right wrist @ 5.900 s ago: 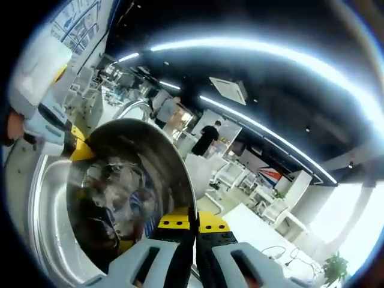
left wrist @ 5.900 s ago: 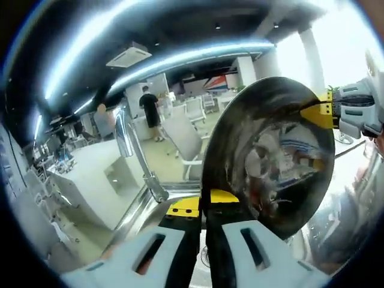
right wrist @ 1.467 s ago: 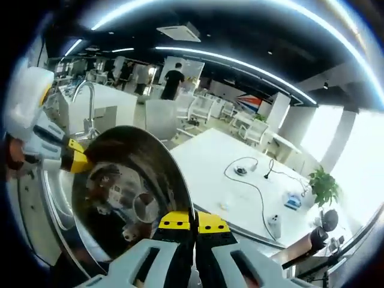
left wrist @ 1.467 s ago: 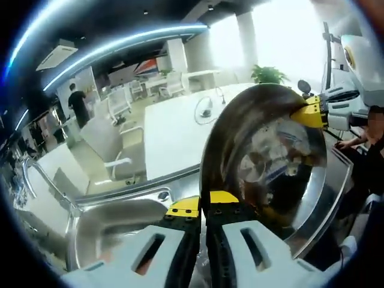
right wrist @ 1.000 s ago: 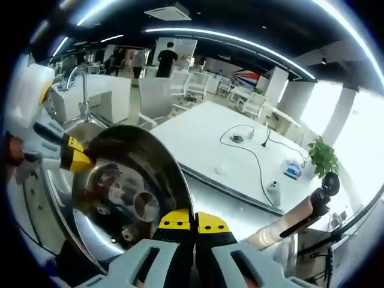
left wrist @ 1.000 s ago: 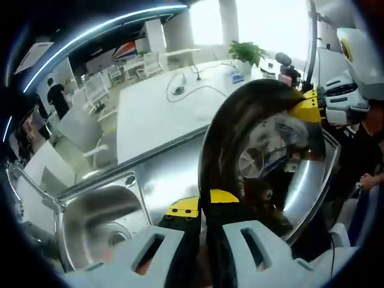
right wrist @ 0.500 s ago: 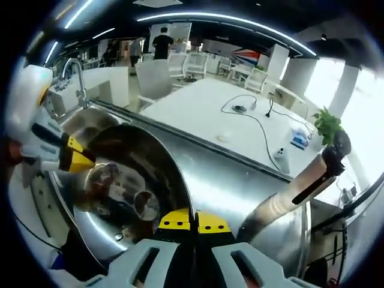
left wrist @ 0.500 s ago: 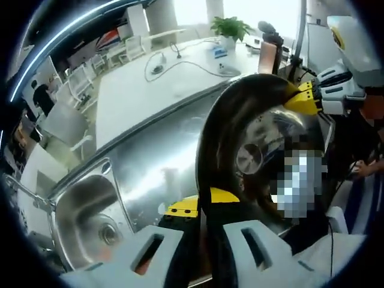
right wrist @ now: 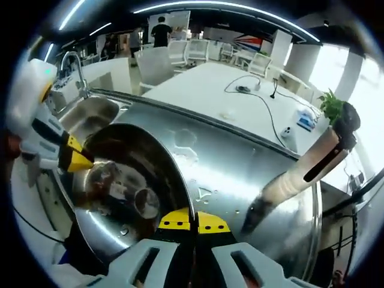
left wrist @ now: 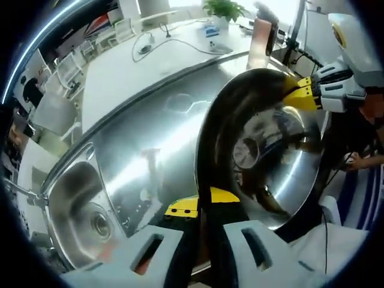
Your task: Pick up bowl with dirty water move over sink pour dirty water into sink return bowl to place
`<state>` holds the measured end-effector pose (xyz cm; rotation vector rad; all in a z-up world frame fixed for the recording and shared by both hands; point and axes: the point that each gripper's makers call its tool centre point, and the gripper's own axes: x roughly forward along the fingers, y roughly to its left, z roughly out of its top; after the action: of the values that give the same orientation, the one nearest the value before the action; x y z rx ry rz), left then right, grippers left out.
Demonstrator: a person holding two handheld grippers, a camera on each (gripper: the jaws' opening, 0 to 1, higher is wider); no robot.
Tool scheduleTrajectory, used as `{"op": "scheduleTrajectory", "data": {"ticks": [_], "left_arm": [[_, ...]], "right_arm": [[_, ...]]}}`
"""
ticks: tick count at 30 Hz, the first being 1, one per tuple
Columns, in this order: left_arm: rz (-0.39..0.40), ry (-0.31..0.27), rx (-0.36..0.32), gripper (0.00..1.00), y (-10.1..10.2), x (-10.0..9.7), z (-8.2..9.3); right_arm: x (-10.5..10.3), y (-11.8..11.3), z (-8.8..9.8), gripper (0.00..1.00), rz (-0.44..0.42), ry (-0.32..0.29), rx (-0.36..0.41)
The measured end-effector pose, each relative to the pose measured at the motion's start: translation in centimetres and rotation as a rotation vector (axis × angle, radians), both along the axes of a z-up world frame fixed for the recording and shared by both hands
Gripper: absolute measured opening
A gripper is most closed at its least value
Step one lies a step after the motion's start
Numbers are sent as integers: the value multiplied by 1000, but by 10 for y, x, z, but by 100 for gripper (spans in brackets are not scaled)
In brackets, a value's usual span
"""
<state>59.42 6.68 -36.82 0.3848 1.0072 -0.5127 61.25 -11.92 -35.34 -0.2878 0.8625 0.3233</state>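
L tool (left wrist: 201,207) w/ yellow tips was clamped on near rim of round shiny steel bowl (left wrist: 270,156), tilted above steel tabletop (left wrist: 156,138). R tool (left wrist: 312,96) gripped far rim. Steel sink basin (left wrist: 78,204) lay to the left.

One round stainless-steel bowl (left wrist: 270,150) (right wrist: 129,192) is in sight, along with one steel sink basin (left wrist: 78,210) (right wrist: 90,117) and one curved chrome tap (right wrist: 72,66). Two sets of yellow-tipped tongs (left wrist: 201,207) (right wrist: 194,221) grip the bowl's rim. Behind stand one long white desk (right wrist: 240,108), one green potted plant (right wrist: 330,102) and several white chairs (right wrist: 180,54).
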Motion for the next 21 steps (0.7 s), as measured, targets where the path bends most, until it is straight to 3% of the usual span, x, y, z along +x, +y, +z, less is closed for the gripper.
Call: {"op": "scheduleTrajectory", "data": {"ticks": [10,21], "left_arm": [[3,39,7,0,-1,3,-6],[-3,9,29,0,-1,14,-9]], "right_arm": [[0,-2,-7,0,-4,29,13],[13,-1,-12,0,13,-11,71]]}}
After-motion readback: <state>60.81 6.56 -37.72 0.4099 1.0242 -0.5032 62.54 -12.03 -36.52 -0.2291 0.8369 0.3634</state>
